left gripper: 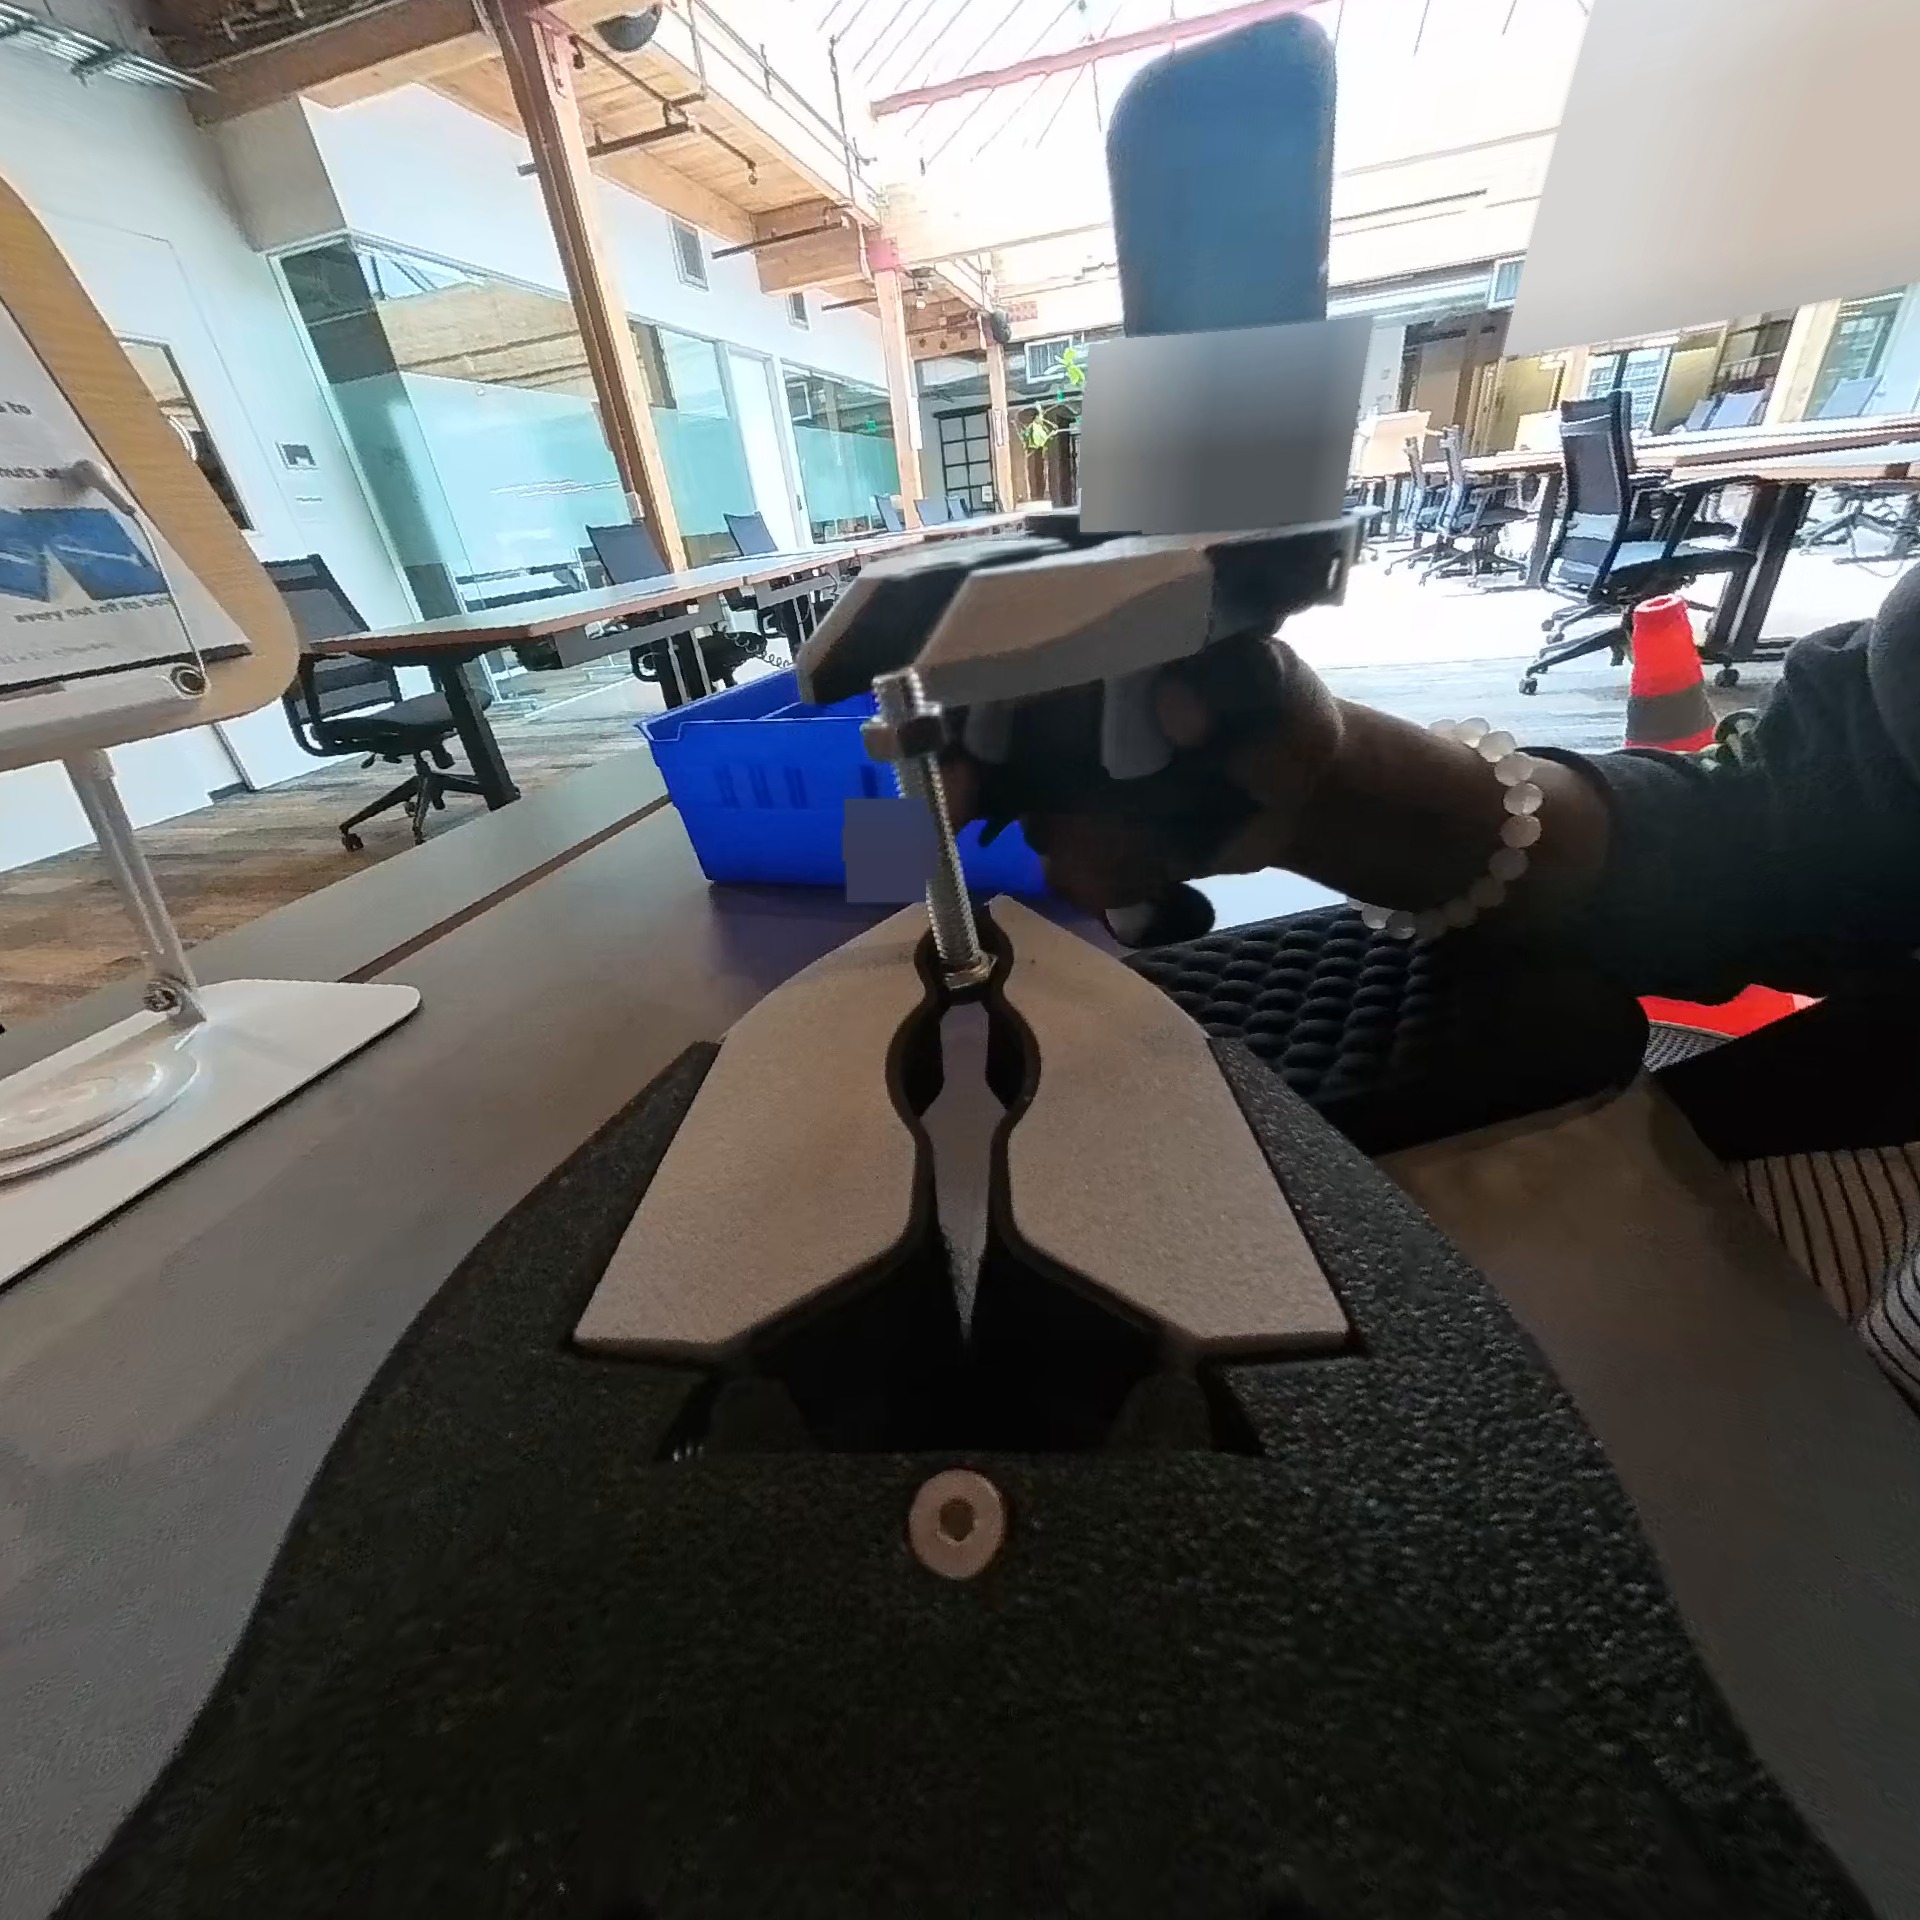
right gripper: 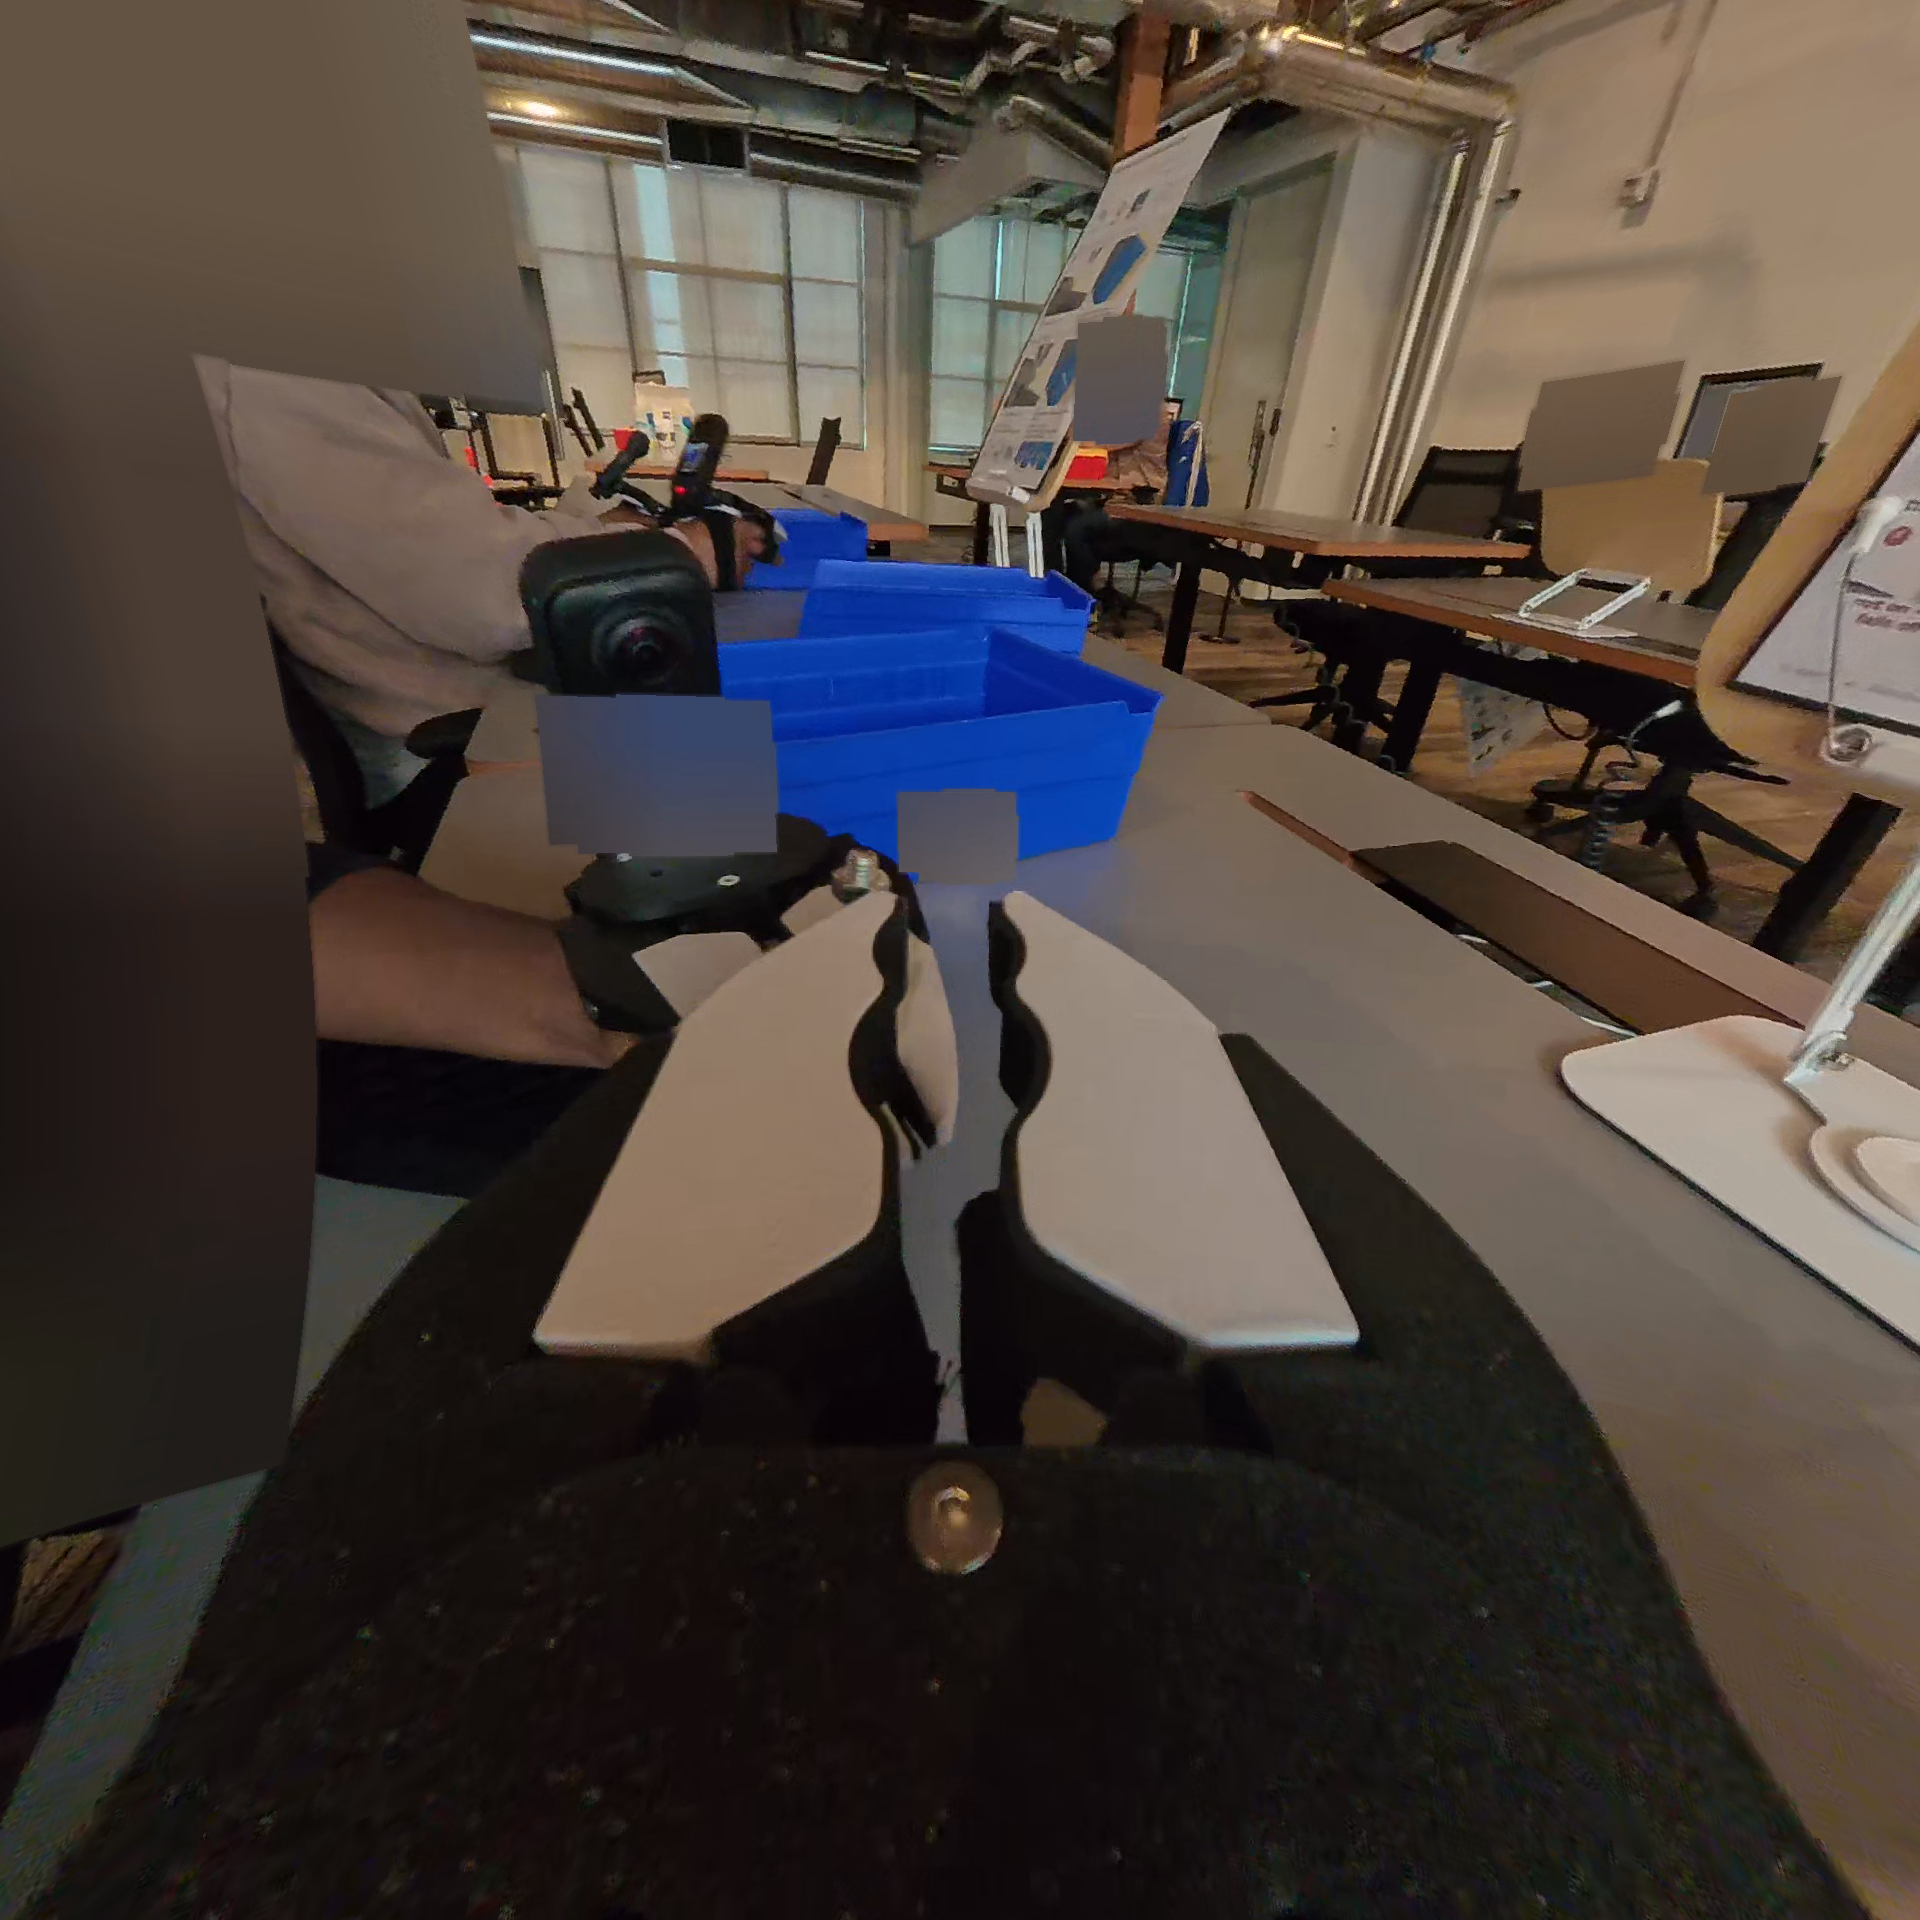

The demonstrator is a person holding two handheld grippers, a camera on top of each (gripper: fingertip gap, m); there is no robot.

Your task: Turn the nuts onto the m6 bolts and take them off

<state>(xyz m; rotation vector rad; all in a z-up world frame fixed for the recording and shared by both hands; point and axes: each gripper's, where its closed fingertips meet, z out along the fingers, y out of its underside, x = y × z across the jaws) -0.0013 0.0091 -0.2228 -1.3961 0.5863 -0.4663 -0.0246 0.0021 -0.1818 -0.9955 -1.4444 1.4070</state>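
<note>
A threaded steel bolt (left gripper: 940, 831) stands nearly upright above the dark desk (left gripper: 468, 997), its hex head pinched in the front notch of the left gripper (left gripper: 966, 971), whose pale, grainy fingers (left gripper: 821, 1122) are closed tight around it. Near the top of the shank sits a small hex nut (left gripper: 906, 736), and the right gripper (left gripper: 894, 691), held in a hand (left gripper: 1278, 790) wearing a pale bead bracelet (left gripper: 1507, 821), reaches in level from the right with its tips at that nut. From the left wrist view the tips appear to be around the nut, though whether the pads actually press it cannot be made out; in the right wrist view those fingers (right gripper: 1122, 1101) stand slightly apart and the nut sits off their left tip.

The hardware looks light, rigid and slick: bright plated metal with fine threads. The nut's flats offer the surest purchase, squarely across two opposite faces, while the head is the sound place to anchor the bolt, sparing the threads. A skewed grip would likely let the nut slip or bind.

Behind the work lies a glossy blue plastic bin (left gripper: 748, 790); a black honeycomb-textured mat (left gripper: 1340, 997) sits to the right, and a white metal sign stand (left gripper: 156, 1039) to the left.
</note>
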